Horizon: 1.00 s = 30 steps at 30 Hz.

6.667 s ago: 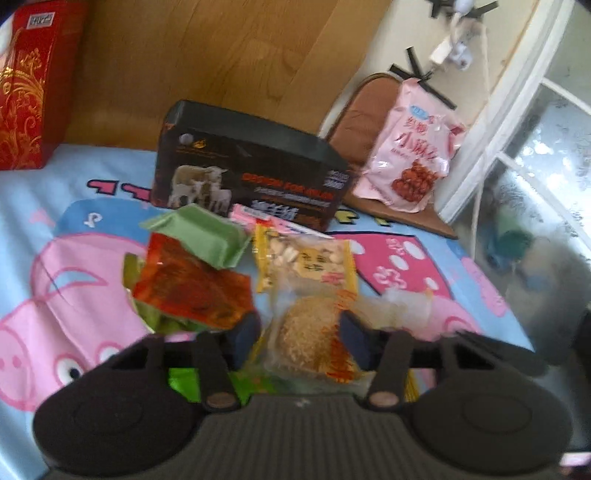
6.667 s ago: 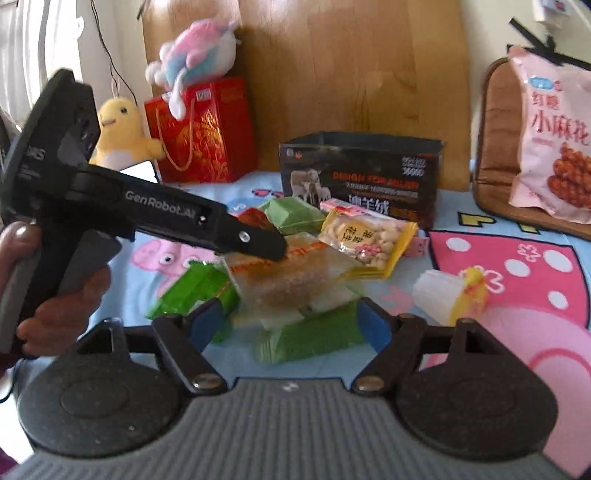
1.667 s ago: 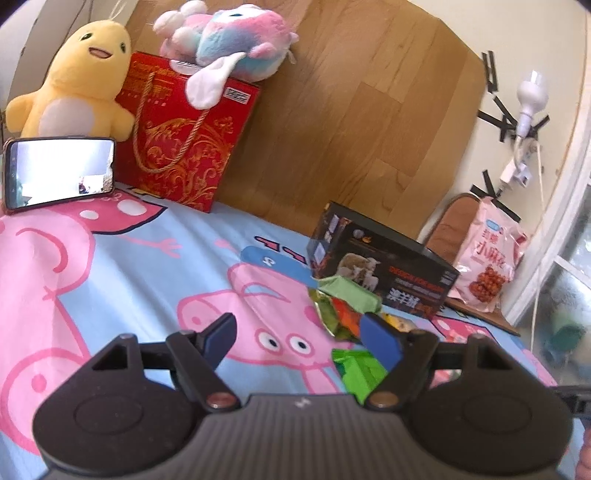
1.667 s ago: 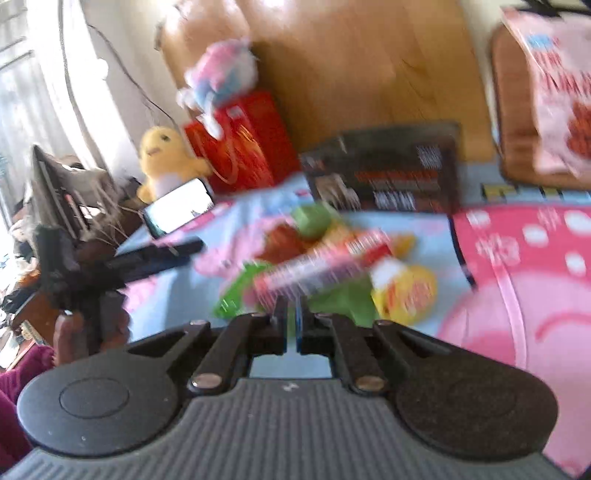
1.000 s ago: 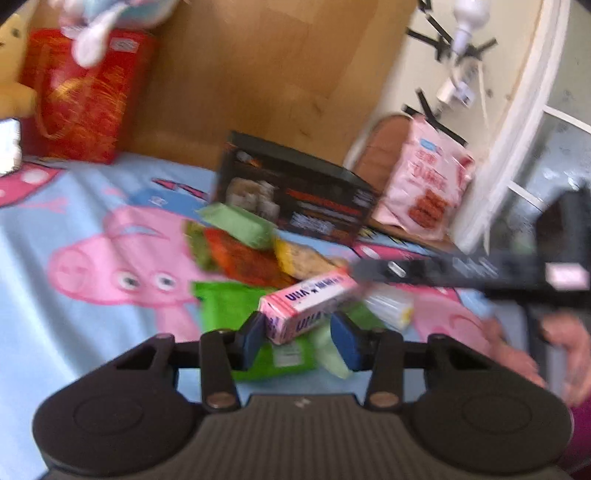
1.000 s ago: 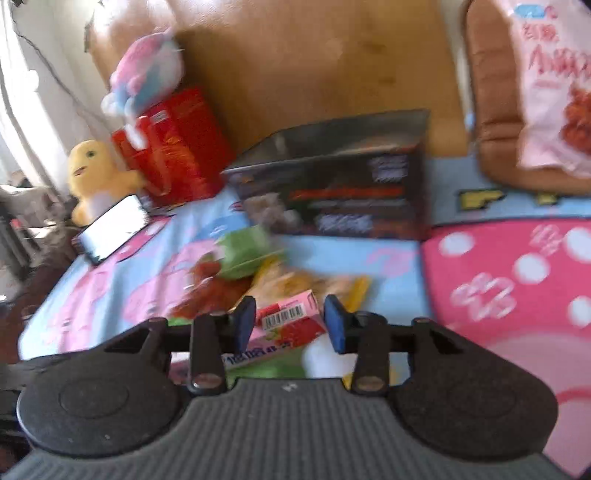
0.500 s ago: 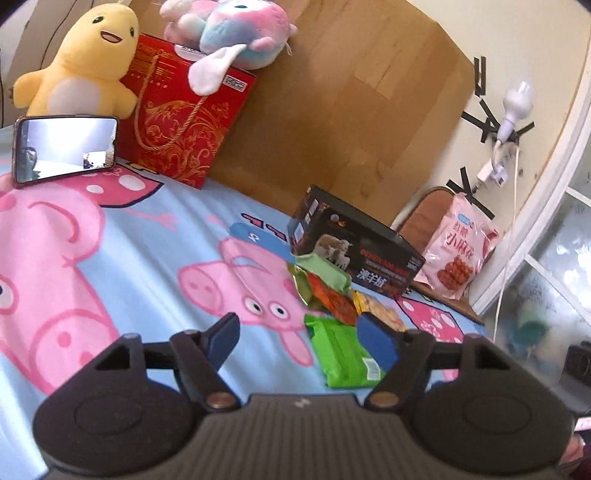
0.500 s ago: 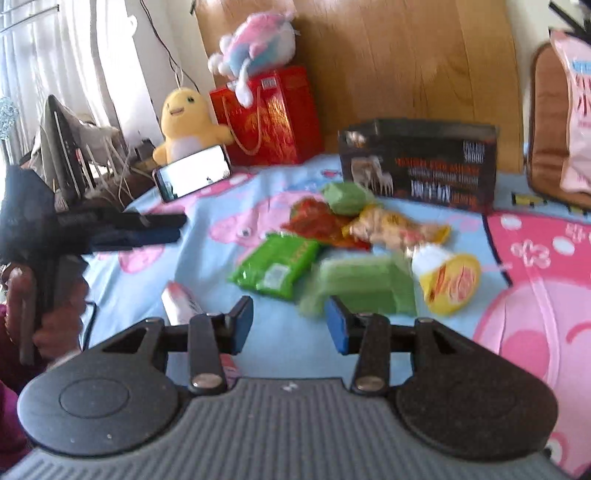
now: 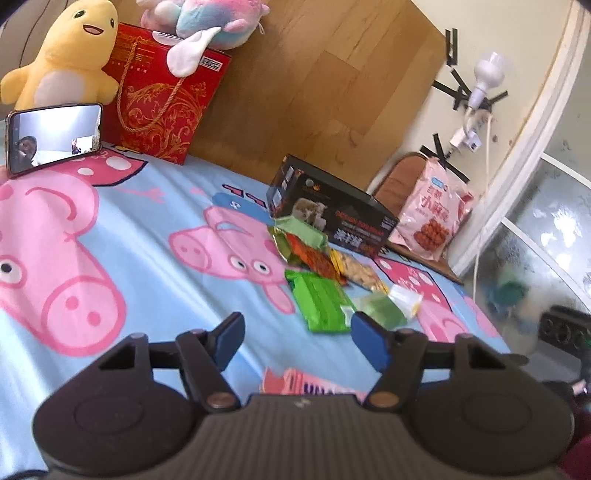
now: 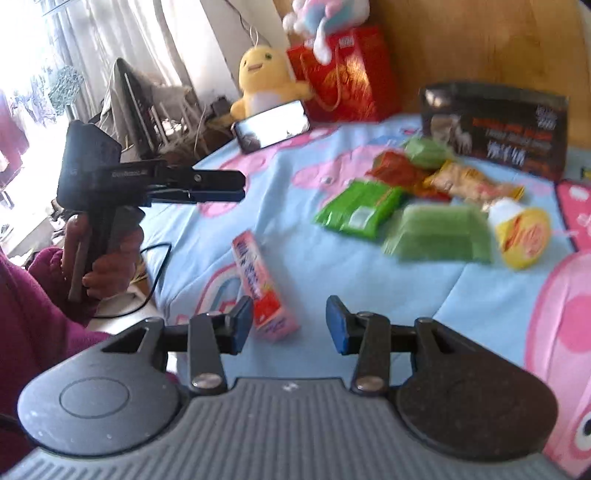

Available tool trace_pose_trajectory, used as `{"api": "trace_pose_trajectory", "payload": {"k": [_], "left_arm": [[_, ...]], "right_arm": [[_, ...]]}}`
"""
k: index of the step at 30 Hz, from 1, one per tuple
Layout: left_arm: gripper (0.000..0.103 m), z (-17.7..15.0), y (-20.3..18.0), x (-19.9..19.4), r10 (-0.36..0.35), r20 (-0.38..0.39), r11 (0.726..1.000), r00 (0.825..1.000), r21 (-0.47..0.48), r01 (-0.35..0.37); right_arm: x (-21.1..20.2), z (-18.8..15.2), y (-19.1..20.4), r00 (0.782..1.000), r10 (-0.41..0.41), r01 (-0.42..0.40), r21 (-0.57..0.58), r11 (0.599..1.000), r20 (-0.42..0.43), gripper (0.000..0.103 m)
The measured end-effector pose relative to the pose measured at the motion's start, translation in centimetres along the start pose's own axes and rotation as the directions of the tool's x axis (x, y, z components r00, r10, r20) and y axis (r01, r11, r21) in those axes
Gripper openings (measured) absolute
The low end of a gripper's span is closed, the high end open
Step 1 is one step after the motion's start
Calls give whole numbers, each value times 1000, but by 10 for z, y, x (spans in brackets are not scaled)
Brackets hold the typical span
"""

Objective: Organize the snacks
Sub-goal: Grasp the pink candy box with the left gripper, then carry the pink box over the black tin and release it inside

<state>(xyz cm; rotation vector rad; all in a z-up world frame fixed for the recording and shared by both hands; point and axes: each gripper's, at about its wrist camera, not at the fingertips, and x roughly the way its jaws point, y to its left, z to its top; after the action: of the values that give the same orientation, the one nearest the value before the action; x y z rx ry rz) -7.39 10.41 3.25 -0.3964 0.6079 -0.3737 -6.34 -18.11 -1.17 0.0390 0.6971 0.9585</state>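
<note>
Your pink snack box (image 10: 263, 284), long and slim with a red strawberry end, lies flat on the cartoon-pig sheet (image 10: 332, 266), while your left tool (image 9: 297, 341), empty, is closing and your right tool (image 10: 290, 325) gapes empty.

Two bright green flat packets are counted: one (image 10: 357, 209) toward the left of the snack cluster, a paler one (image 10: 439, 233) to its right. One red-orange packet (image 10: 397, 170), one small pale green packet (image 10: 424, 151), one yellow packet of nuts (image 10: 469, 181), one yellow-wrapped cup snack (image 10: 521, 232) and one pink carton (image 10: 263, 286) are seen. One black box (image 10: 495, 127), one red gift bag (image 10: 343, 75), two plush toys (image 9: 62, 55) (image 9: 207, 18), one phone (image 9: 53, 136) and one pink snack bag (image 9: 430, 214) are counted.
</note>
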Motion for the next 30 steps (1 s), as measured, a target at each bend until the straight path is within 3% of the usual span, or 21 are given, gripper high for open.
{"api": "trace_pose_trajectory", "payload": {"k": [3, 5, 7, 9, 13, 15, 17, 21, 24, 25, 28, 30], "left_arm": [[63, -10, 0, 0, 28, -44, 1000, 999, 13, -27], [51, -17, 2, 4, 11, -75, 1000, 997, 0, -11], [38, -23, 5, 13, -11, -107, 1000, 994, -24, 8], [36, -26, 3, 20, 2, -104, 999, 995, -34, -5], [36, -25, -5, 25, -31, -118, 999, 993, -29, 27], [39, -25, -9, 27, -12, -120, 1000, 993, -10, 11], [47, -22, -8, 22, 19, -92, 1000, 996, -2, -20], [49, -14, -1, 12, 35, -64, 999, 997, -33, -38], [43, -14, -5, 21, 10, -97, 1000, 995, -20, -12], [32, -17, -7, 28, -5, -125, 1000, 992, -15, 3], [33, -20, -18, 35, 43, -114, 999, 993, 38, -38], [31, -11, -18, 34, 27, -104, 999, 994, 23, -25]], "right_arm": [[6, -3, 0, 998, 57, -56, 20, 998, -41, 46], [11, -6, 4, 995, 66, -65, 14, 998, -72, 44], [16, -8, 9, 995, 64, -63, 5, 998, -82, 31], [20, -9, 8, 996, 37, -36, 19, 999, -83, 17], [14, -6, 0, 998, -56, 56, 31, 998, -30, 17], [8, -4, -5, 994, -105, 105, 47, 993, 4, 18], [1, -5, -11, 994, -105, 102, 74, 992, 25, 21], [-7, -8, -9, 991, -124, 123, 30, 992, 45, 31], [-4, -7, -7, 991, -127, 128, -27, 991, 35, 34], [0, -6, -6, 993, -118, 119, -39, 992, 24, 34], [18, -1, -4, 997, -80, 79, -63, 995, -11, 40], [23, 3, -2, 994, -113, 112, -87, 990, 1, 34]]}}
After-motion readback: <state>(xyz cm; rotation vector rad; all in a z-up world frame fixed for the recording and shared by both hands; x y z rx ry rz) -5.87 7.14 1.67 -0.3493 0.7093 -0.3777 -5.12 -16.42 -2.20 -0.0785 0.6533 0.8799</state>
